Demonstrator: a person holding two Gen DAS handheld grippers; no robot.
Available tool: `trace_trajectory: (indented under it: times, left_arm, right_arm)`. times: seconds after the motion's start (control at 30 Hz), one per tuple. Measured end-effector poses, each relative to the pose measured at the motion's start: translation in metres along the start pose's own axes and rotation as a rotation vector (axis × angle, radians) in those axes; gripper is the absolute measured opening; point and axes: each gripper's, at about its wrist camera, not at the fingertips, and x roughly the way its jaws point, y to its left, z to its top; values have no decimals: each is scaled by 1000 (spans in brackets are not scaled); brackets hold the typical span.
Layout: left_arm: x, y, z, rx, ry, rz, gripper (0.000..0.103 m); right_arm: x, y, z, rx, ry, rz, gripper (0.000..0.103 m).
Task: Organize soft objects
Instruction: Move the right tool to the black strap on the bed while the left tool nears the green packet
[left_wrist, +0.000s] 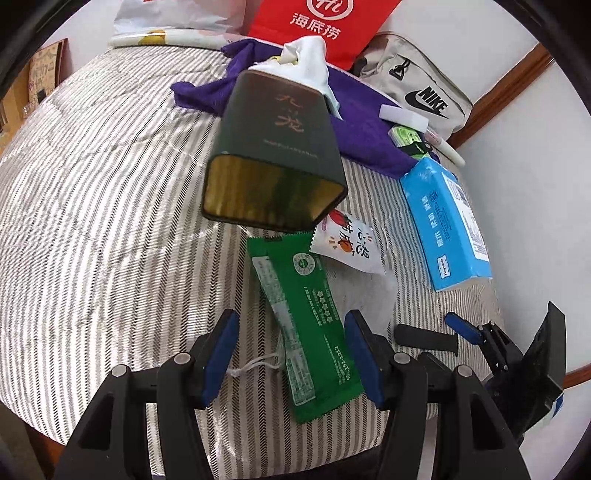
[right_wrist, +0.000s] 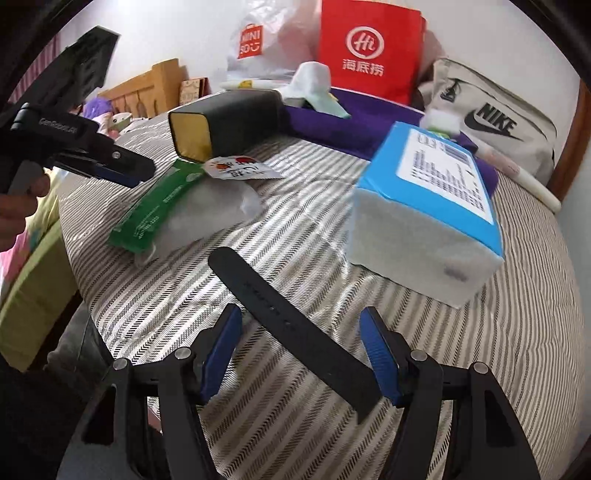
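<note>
My left gripper (left_wrist: 291, 354) is open, its jaws either side of a green snack packet (left_wrist: 306, 332) that lies on the striped cloth; it also shows in the right wrist view (right_wrist: 155, 206). My right gripper (right_wrist: 301, 354) is open around a black strap (right_wrist: 295, 325) lying flat; the strap's end shows in the left wrist view (left_wrist: 424, 339). A blue tissue pack (right_wrist: 428, 206) sits just ahead on the right. A dark open-ended box (left_wrist: 277, 155) lies on its side. A white snack pouch (left_wrist: 347, 243) rests beside the green packet. A purple towel (left_wrist: 369, 125) lies behind.
A red paper bag (right_wrist: 369, 48), a beige Nike bag (right_wrist: 495, 122), white cloth (left_wrist: 306, 55), a white sponge block (left_wrist: 404, 116) and a Miniso plastic bag (right_wrist: 255, 44) crowd the far side. The table edge drops off at the left (right_wrist: 74, 236).
</note>
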Motion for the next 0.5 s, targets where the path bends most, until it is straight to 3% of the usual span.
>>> trace_trajectory:
  times: [0.07,0.13,0.33,0.5]
  left_arm:
    - [3,0,0,-7,5,-9,57]
    - [6,1,0,-9,11,-16,57]
    - [5,7,-1,-17,7,-51,57]
    - [3,14,-3,-24,2,-79,58]
  right_arm:
    - [0,-4,0,18,8,16,60]
    - [-1,-7,1,44,14,-5,49]
    - [-7,-4,-2,82,75,-27,32]
    - [-6,2,2,62,115,-4,28]
